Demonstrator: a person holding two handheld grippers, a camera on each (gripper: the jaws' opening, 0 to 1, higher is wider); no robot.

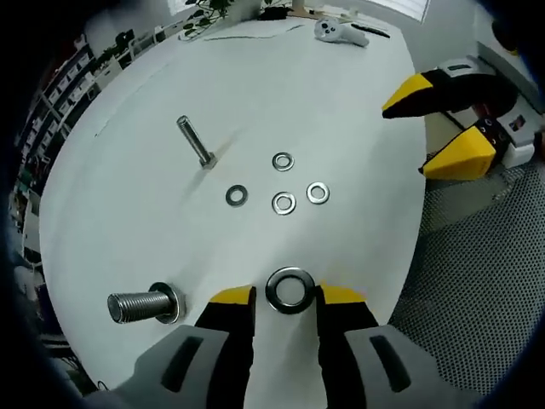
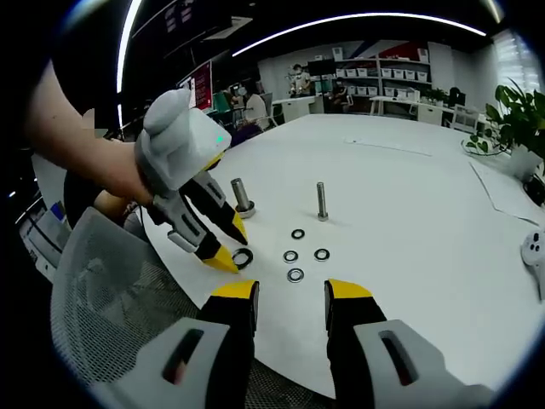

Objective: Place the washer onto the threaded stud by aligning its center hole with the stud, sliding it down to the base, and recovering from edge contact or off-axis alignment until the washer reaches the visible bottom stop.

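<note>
A large steel washer [image 1: 289, 290] lies flat on the white table [image 1: 255, 94], between the yellow tips of my left gripper [image 1: 287, 296]. That gripper is open, with small gaps on both sides of the washer. The thick threaded stud [image 1: 140, 304] stands on its base just left of the jaws. In the right gripper view a hand holds the left gripper [image 2: 228, 245] over the same washer [image 2: 243, 257], with the stud [image 2: 242, 196] behind it. My right gripper [image 2: 291, 294] is open, holds nothing, and hovers near the table edge; the left gripper view shows the right gripper [image 1: 404, 141] at the right.
A thin bolt [image 1: 194, 141] stands mid-table with several small washers [image 1: 283, 203] beside it, also seen as small washers [image 2: 295, 274] ahead of my right jaws. A white controller [image 1: 341, 32] lies far back. A mesh chair [image 2: 111, 298] stands beside the table edge.
</note>
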